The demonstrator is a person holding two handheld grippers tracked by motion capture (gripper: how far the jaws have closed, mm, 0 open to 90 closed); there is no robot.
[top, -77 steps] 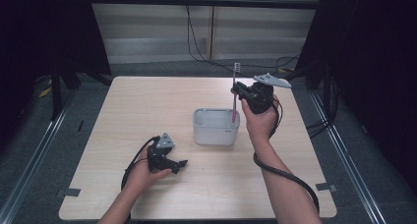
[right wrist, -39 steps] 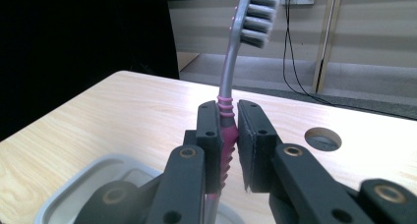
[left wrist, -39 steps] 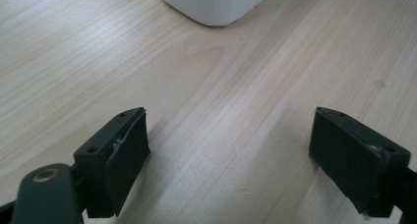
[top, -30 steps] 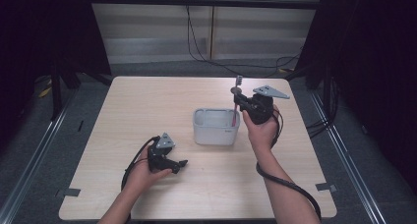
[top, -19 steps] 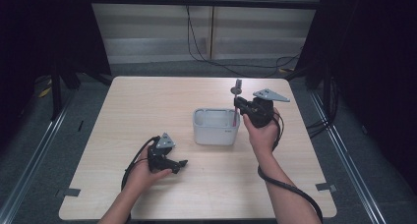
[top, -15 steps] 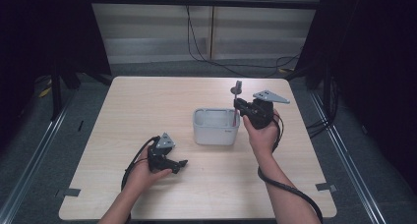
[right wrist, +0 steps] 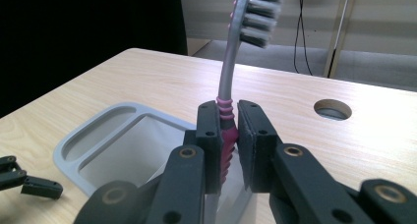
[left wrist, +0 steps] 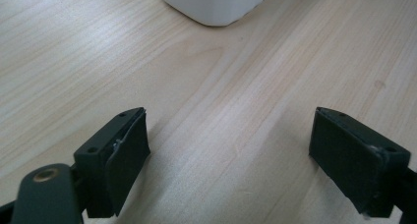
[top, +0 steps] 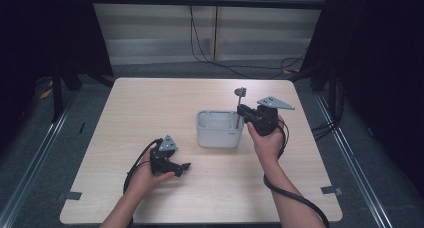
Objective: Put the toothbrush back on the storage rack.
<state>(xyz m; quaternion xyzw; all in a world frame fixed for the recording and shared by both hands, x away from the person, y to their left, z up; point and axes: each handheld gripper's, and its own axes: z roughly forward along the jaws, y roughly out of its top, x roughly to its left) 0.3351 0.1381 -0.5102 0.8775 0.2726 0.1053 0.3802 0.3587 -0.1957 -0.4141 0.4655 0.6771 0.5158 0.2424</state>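
Two grippers are in use at the light wooden table (top: 150,108). The right gripper (right wrist: 228,135) is clamped on the pink ribbed grip of a grey-and-pink toothbrush (right wrist: 231,71), held upright with the bristle head uppermost. In the high view this toothbrush (top: 239,104) stands at the right-hand edge of the white rectangular plastic holder (top: 219,129), and its lower end looks to be inside the holder's opening, though the base itself is hidden.

Change since 2.6 s ago: the right gripper (top: 250,114) has descended and moved slightly toward the person, bringing the brush head lower above the table. Between 0.5 s ago and now the position is almost unchanged. Judgement: insertion is near its end, and release is the likely next step, provided the handle is seated against the holder wall; otherwise the brush may tip.

The left gripper (left wrist: 231,160) rests low over bare table with its jaws spread wide and nothing between them. In the high view it (top: 172,165) lies near the front left, well apart from the holder, with no shift from the earlier frames.
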